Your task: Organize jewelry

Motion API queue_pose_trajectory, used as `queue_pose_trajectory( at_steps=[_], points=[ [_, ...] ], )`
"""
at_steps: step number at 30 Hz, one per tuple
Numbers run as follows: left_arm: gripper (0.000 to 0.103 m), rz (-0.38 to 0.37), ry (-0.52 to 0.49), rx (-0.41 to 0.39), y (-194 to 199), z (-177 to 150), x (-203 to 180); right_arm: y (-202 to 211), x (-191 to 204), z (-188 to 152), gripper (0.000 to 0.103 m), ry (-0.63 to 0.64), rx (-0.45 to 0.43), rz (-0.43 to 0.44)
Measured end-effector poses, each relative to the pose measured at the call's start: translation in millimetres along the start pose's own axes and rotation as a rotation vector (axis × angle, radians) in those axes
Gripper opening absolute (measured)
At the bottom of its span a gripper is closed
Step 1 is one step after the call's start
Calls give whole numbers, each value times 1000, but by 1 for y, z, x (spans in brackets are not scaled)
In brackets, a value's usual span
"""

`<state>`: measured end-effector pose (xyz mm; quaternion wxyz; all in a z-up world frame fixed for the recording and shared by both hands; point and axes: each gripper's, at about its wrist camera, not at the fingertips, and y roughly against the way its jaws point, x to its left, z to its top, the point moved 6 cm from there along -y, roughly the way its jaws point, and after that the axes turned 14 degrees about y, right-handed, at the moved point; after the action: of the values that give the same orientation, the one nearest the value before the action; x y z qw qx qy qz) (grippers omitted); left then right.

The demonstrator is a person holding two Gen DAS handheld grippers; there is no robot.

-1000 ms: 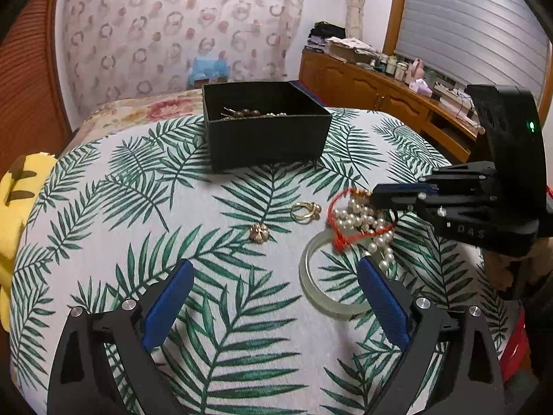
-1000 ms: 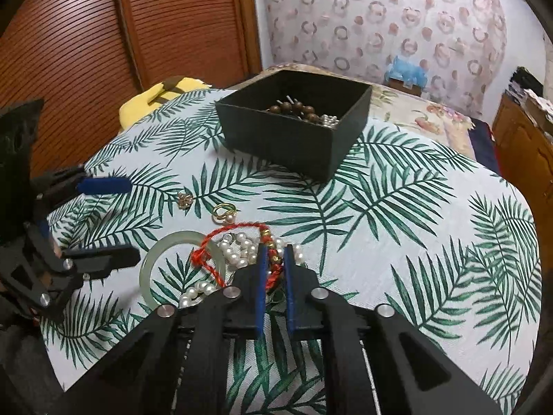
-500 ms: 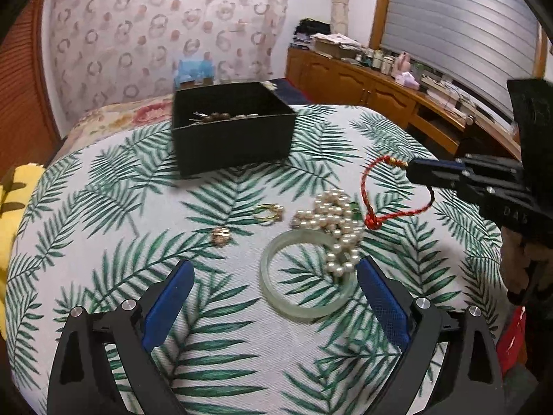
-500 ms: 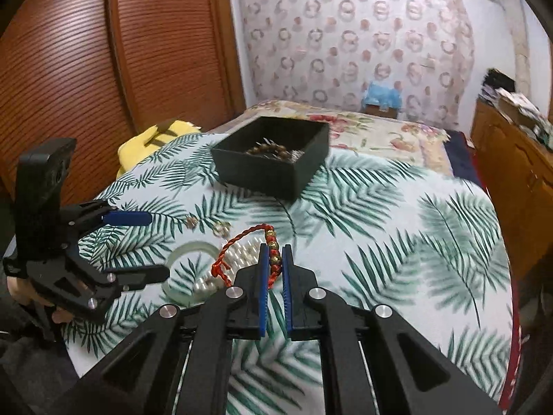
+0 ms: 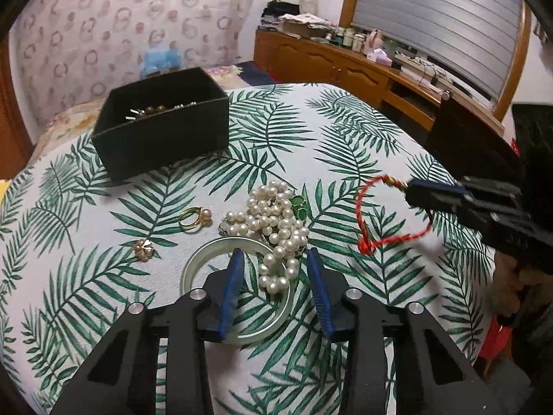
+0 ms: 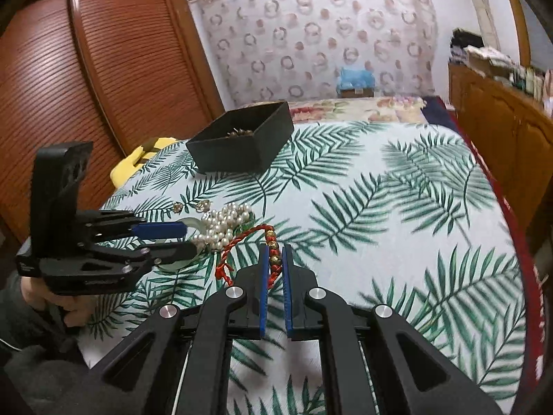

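Note:
My right gripper (image 6: 275, 247) is shut on a red braided cord bracelet (image 6: 242, 240) with gold beads and holds it above the table; it also shows in the left wrist view (image 5: 369, 221). My left gripper (image 5: 274, 256) is partly open, its fingers straddling a pearl necklace (image 5: 276, 218) that lies over a pale green bangle (image 5: 207, 259). A gold pearl ring (image 5: 193, 218) and a gold flower earring (image 5: 143, 247) lie left of the pearls. A black box (image 5: 162, 131) holding beads stands at the back.
Green earrings (image 5: 299, 205) peek out beside the pearls. The round table has a palm-leaf cloth (image 6: 397, 207). A yellow cushion (image 6: 138, 159) lies past its left edge, a wooden wardrobe (image 6: 86, 79) stands left, and a cluttered sideboard (image 5: 363, 65) stands right.
My right gripper lifted the red bracelet off the pearl pile and drew it away to the right. My left gripper moved forward over the bangle and pearls and narrowed its opening.

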<state>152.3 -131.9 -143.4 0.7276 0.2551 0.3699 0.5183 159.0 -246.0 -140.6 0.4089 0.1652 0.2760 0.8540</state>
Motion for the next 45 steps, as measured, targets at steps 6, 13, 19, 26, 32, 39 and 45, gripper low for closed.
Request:
queue_pose_trajectory(
  at_steps=[6,13,19,26,32,39,45],
  points=[
    [24,6,-6,15,-8,1,-2,-6,8,-7,8,27,11,-26],
    [13,4,-30,-15,-5,2,-11,-7,11,-9,8,51,5,-26],
    [13,-1,-28,-80,13,5,-15,-7,10,-9,8,44,7,-13],
    [13,-16,8,-173,46,24,-7,-7,10,-10,8,52,11,-18],
    [13,-16,5,-203,54,32,-8,-6,10,-7,8,49,11,-19],
    [13,-28,6,-252,73,48,-4,3,16,18,8,84,-15,-31],
    [13,-34,-6,-308,95,69,-5,2,18,48,8,132,-28,-49]
  ],
)
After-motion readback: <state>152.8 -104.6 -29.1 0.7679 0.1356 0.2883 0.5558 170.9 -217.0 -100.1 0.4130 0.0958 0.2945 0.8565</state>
